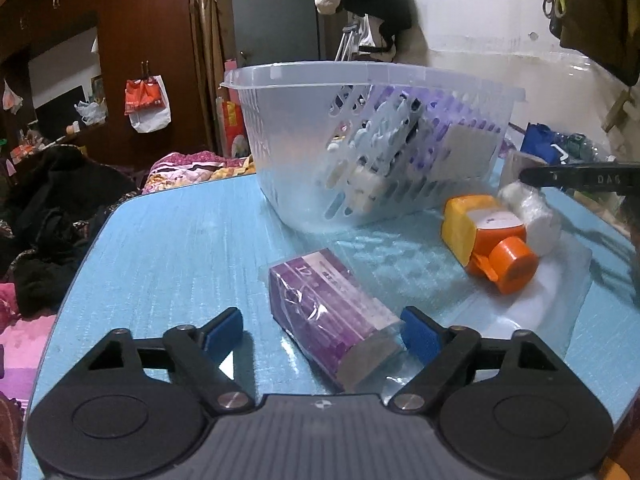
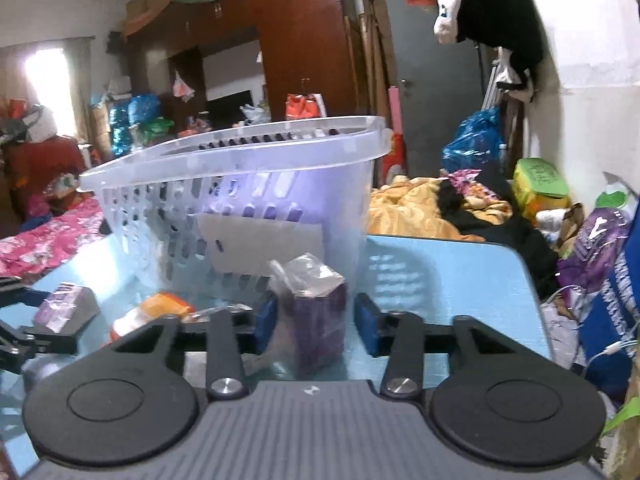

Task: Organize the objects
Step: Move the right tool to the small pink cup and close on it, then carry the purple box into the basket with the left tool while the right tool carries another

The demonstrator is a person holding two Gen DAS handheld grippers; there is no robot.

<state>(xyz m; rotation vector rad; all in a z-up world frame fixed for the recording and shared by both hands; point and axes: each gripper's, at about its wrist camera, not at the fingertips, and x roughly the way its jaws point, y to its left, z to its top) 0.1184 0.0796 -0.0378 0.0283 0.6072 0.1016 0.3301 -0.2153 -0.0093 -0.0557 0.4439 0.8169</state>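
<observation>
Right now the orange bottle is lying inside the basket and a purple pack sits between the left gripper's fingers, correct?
Not quite. The orange bottle lies on the table outside the basket, by its front wall, as the left wrist view shows. The rest holds: a purple pack sits between the left gripper's fingers.

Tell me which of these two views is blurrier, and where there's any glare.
Right wrist view is softer overall, smearing the purple packet and orange bottle; a bright window washes out its far left. Left wrist view is sharper, with sheen on the purple box's wrap and fisheye bending the table.
</observation>
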